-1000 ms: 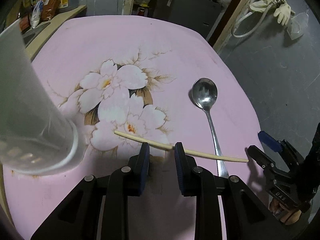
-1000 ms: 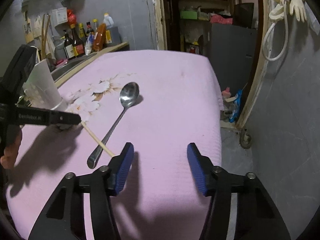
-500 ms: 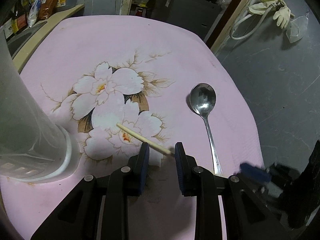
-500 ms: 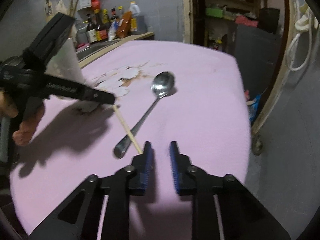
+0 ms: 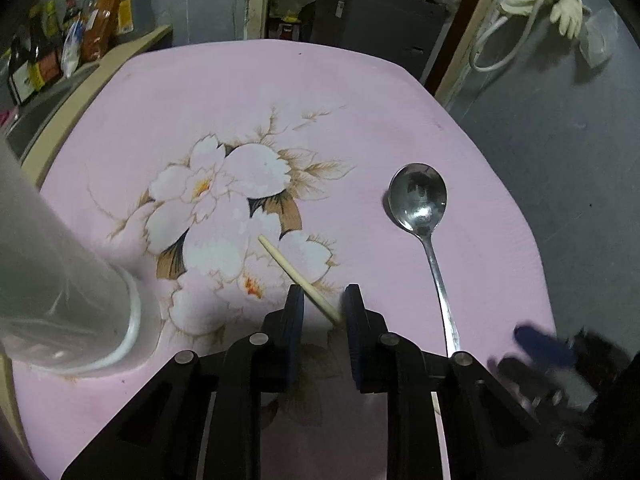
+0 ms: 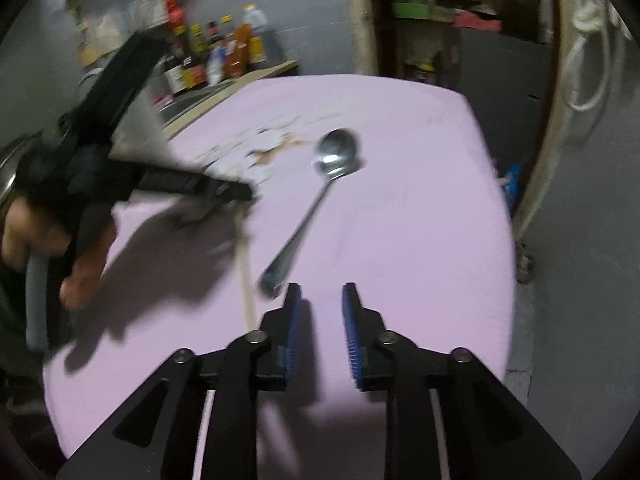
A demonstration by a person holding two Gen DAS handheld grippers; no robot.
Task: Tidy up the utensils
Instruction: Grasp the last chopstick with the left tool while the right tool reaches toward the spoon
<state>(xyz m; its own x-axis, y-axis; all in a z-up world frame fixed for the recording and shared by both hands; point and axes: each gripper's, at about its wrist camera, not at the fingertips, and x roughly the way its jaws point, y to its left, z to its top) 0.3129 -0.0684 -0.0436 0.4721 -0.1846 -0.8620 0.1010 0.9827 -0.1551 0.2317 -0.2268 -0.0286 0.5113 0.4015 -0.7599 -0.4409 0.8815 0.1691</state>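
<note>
- The left gripper [image 5: 322, 308] pointed steeply down at the near middle of the pink flowered tablecloth [image 5: 200, 100].
- Its jaws had just been closing and stood narrow. The chopstick [image 5: 288, 266] ran slantwise between them and met both blue pads.
- The chopstick's far tip lay over the printed blossoms, to the left of the jaws. Its near part passed under the gripper's right finger and out of sight.
- In the right wrist view that chopstick reached from the left gripper's tip toward the near edge of the cloth, blurred.
- A person's hand [image 6: 86, 268] gripped the left tool's handle at the far left of that view.
- The right gripper [image 6: 318, 320] hovered over bare cloth at the near right.
- Its jaws had just been opening, left only a small gap, and had nothing between them.
- The spoon [image 5: 418, 200] lay flat on the right side of the cloth, with its bowl far and its handle running near.
- The handle's end was just left of the right gripper's left fingertip and did not touch it.
- The chopstick lay beside the spoon handle on its left, apart from it.
- A translucent cup [image 5: 60, 280] stood on the left of the cloth, close to the left gripper.
- Bottles [image 6: 216, 60] lined a counter beyond the table's far left corner.
</note>
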